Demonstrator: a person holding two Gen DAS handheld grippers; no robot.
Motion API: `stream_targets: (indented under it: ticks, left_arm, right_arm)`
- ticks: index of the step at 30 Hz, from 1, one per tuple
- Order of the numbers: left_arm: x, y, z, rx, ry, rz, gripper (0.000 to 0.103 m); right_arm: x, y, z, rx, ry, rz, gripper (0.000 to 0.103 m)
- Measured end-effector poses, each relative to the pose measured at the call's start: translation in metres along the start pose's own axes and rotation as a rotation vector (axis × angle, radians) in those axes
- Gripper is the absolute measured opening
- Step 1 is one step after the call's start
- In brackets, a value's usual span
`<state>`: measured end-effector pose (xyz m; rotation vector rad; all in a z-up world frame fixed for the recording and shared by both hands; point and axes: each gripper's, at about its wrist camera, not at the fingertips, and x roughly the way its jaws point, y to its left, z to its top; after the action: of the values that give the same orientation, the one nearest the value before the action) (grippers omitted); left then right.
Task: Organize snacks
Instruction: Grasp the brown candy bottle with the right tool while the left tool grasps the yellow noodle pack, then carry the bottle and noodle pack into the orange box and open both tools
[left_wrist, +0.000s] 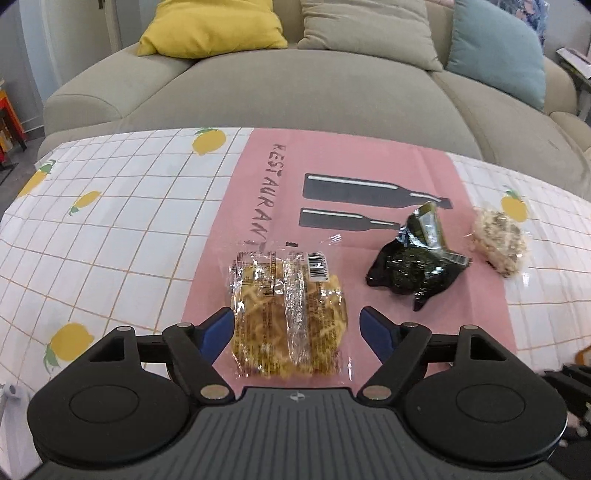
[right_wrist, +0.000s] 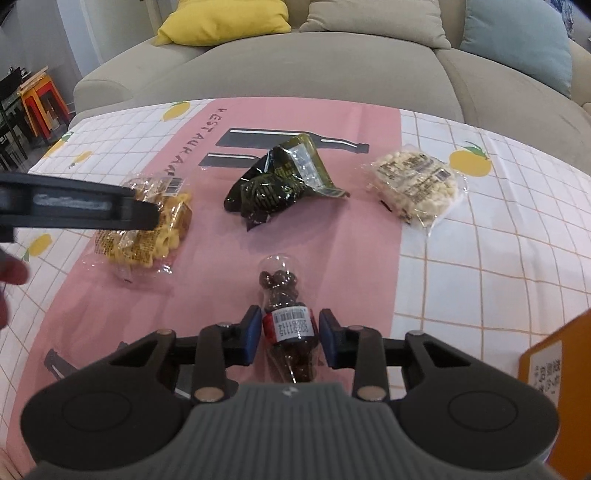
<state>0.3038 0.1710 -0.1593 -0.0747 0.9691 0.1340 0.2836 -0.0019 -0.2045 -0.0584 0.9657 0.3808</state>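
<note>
As two claws work a snack-strewn counter (right_wrist: 498, 236), each has a packet between its blue pads. The right claw (right_wrist: 289, 334) stands narrow around a clear bottle (right_wrist: 290, 325) of dark chocolate balls, one pad at either side of its barcoded label; whether the pads press the plastic or sit just off it cannot be told. The left claw (left_wrist: 297, 332) is spread wide, its pads flanking the near half of a flat bag (left_wrist: 290, 314) of yellow crisps without clearly touching it.

Trouble, if it comes, would likely start at the bottle: it is round, smooth and lying on its side, so a squeeze that lands off-centre could send it rolling or squirting forward out of the pads. The crisp bag is slack, glossy film over brittle contents; a hard pinch could crush the crisps, and a light one could let the film slide free.

Both packets lie on the pink mat (right_wrist: 332, 258) at the counter's middle, the bottle nearest, the crisp bag to its left. Beyond them a crumpled dark green packet (right_wrist: 280, 181) sits near the mat's centre, and a clear bag of pale puffs (right_wrist: 415, 184) rests on the lemon-print cloth to the right. An orange box (right_wrist: 554, 369) edges in at the right, and a sofa (right_wrist: 295, 66) fills the background.
</note>
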Motion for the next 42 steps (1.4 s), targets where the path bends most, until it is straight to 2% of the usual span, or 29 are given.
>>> stream_targets:
  ticks: [6,9,11,15,19,21,25,30,34,42]
  left_arm:
    - [0.019,-0.004,-0.005,0.031,-0.006,0.058,0.097]
    - [0.024,-0.002,-0.006,0.019,-0.008,0.068,0.103]
    - [0.03,-0.001,-0.005,0.013,0.005,0.071,0.103]
    - [0.043,0.009,-0.005,-0.048,0.042,0.029,0.103]
    - [0.041,0.007,-0.007,-0.028,0.033,0.023,0.103]
    - [0.037,0.005,-0.006,-0.03,0.031,0.019,0.092]
    - [0.029,0.0,-0.007,-0.045,0.044,0.021,0.088]
    - [0.001,-0.01,-0.009,-0.062,0.015,-0.005,0.087]
    - [-0.037,-0.023,-0.011,-0.073,-0.02,-0.049,0.086]
    - [-0.129,-0.05,-0.018,-0.083,-0.095,-0.156,0.086]
  right_arm:
    - [0.006,0.005,-0.003,-0.028,0.009,0.001,0.031]
    - [0.006,0.004,-0.002,-0.025,0.004,0.008,0.033]
    - [0.006,0.003,-0.002,-0.022,0.004,0.014,0.033]
    - [0.006,0.002,-0.002,-0.021,0.002,0.024,0.035]
    - [0.005,0.002,-0.002,-0.009,-0.004,0.031,0.035]
    - [0.005,0.002,-0.003,-0.006,-0.01,0.03,0.029]
    - [0.003,-0.001,-0.005,0.009,-0.01,0.032,0.029]
    - [-0.011,-0.005,-0.006,0.032,-0.021,0.03,0.029]
    - [-0.035,-0.008,-0.007,0.057,-0.05,0.032,0.029]
    - [-0.117,-0.024,-0.022,0.161,-0.138,0.051,0.029]
